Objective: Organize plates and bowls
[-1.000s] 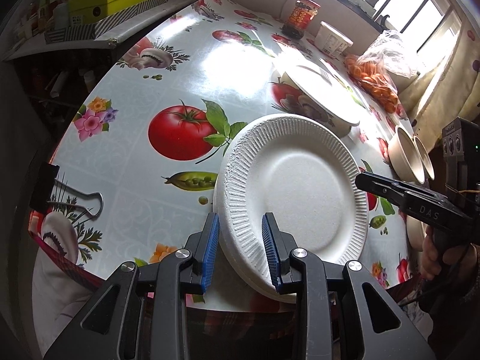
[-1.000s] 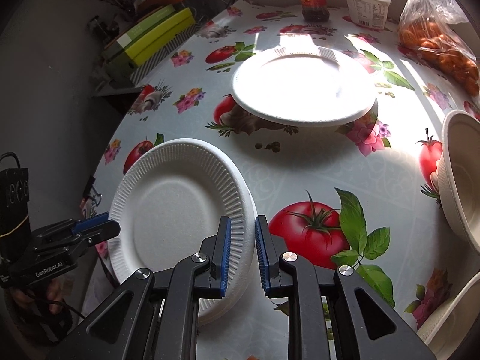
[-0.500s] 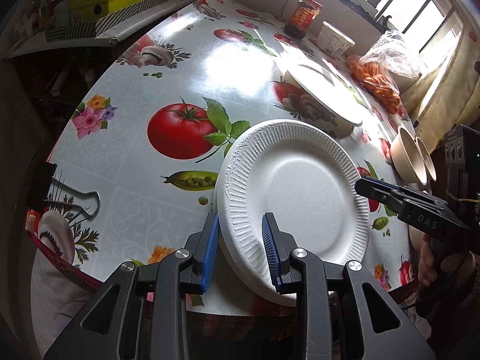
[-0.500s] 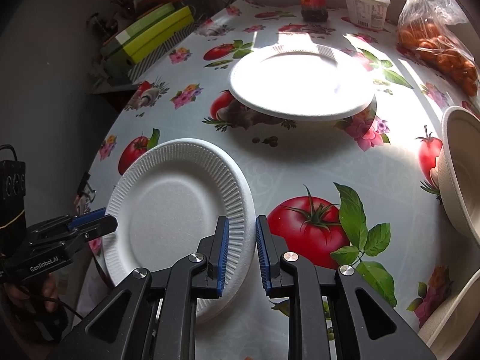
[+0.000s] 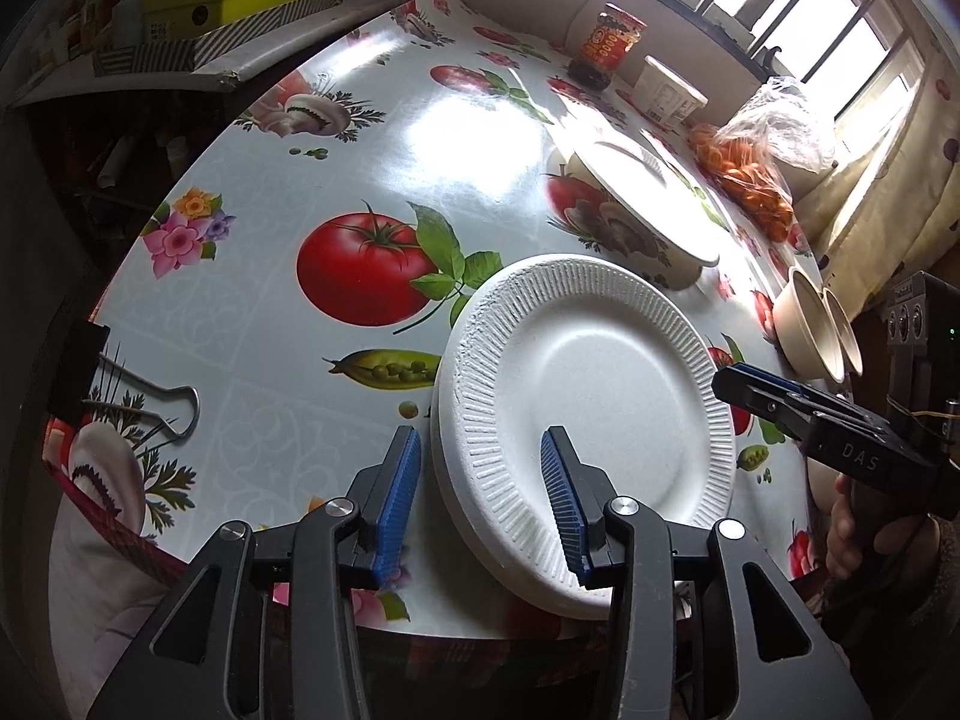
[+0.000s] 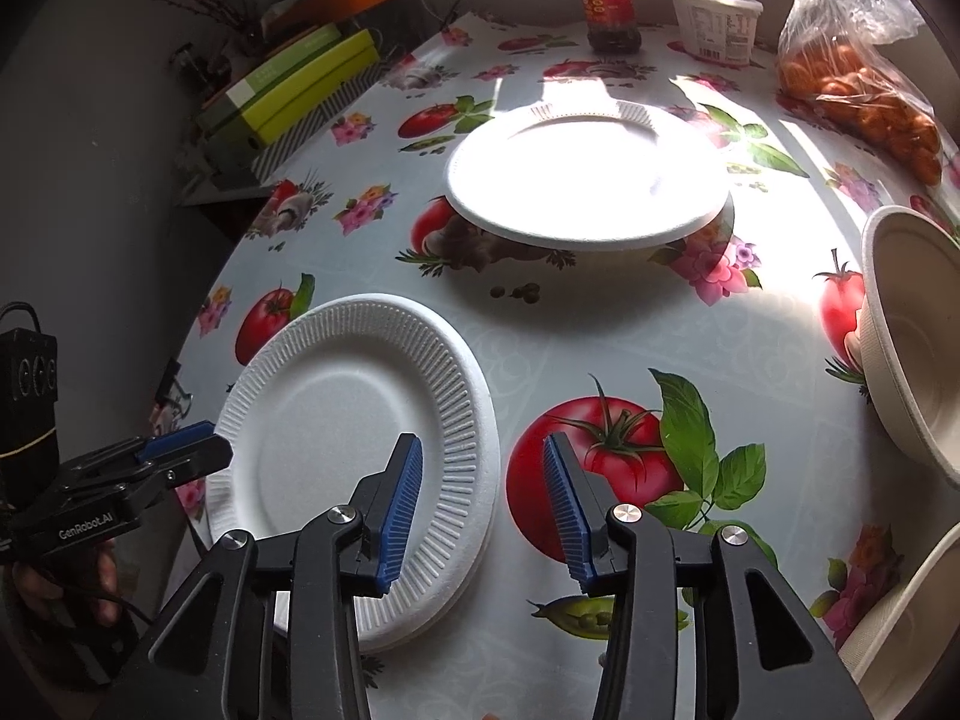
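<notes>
Ribbed plate (image 5: 591, 396) lies flat at the near edge of the bench (image 5: 336, 222), its rim overhanging that edge slightly. A second rim shows just beneath it, so it appears to sit on another plate.

Left gripper (image 5: 480, 501): jaws have just been opening. They now stand apart, straddling the plate's near-left rim, and neither pad presses on it.

Right gripper (image 6: 483, 507): jaws have just been opening. They are apart, straddling the plate's right rim, one pad over the ribbed border, the other over the cloth beside it. No grip.

Smooth plate (image 6: 585, 177) sits raised near the middle of the bench, resting on something beneath that cannot be made out. Two bowls (image 5: 816, 330) stand at the right edge, nested or side by side. Jar (image 6: 606, 3), tub (image 6: 714, 21) and bag (image 6: 858, 60) line the far edge. A binder clip (image 5: 120, 390) is fixed on the left edge.
</notes>
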The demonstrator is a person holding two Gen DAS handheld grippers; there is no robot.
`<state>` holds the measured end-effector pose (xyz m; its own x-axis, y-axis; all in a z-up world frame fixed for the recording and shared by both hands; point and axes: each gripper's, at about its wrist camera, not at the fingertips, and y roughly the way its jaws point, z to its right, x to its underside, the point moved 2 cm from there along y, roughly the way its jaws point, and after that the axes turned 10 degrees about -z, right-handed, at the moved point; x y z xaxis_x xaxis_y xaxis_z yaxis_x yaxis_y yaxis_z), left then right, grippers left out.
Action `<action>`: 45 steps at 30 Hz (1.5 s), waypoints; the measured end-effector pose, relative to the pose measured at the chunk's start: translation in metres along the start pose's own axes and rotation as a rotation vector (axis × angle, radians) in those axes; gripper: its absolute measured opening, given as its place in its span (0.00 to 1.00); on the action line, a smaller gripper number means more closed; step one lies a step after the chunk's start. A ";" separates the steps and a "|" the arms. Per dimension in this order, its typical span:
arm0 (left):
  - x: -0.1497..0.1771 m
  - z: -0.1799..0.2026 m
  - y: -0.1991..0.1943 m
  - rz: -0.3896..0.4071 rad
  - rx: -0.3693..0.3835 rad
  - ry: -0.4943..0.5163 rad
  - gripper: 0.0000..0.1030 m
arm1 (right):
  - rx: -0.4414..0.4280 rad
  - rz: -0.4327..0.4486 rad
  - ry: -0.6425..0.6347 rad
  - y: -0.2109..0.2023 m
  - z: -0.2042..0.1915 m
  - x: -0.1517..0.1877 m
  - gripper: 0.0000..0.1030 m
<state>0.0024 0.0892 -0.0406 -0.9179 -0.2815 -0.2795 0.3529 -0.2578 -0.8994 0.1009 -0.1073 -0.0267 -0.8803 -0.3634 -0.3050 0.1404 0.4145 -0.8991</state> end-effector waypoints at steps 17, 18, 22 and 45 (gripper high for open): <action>-0.006 0.007 0.017 -0.058 0.086 -0.022 0.42 | -0.026 -0.032 0.032 0.010 0.005 0.001 0.42; -0.008 0.009 0.018 -0.060 0.087 -0.018 0.42 | -0.023 -0.030 0.034 0.011 0.006 0.000 0.42; -0.014 0.017 0.022 -0.068 0.098 -0.006 0.42 | -0.014 -0.030 0.050 0.010 0.012 -0.004 0.42; -0.057 0.014 0.034 -0.065 0.044 -0.029 0.42 | 0.012 -0.053 0.066 0.020 0.013 -0.039 0.44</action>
<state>0.0698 0.0832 -0.0504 -0.9337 -0.2895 -0.2108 0.3011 -0.3161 -0.8997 0.1434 -0.0956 -0.0372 -0.9144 -0.3289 -0.2358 0.0976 0.3861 -0.9173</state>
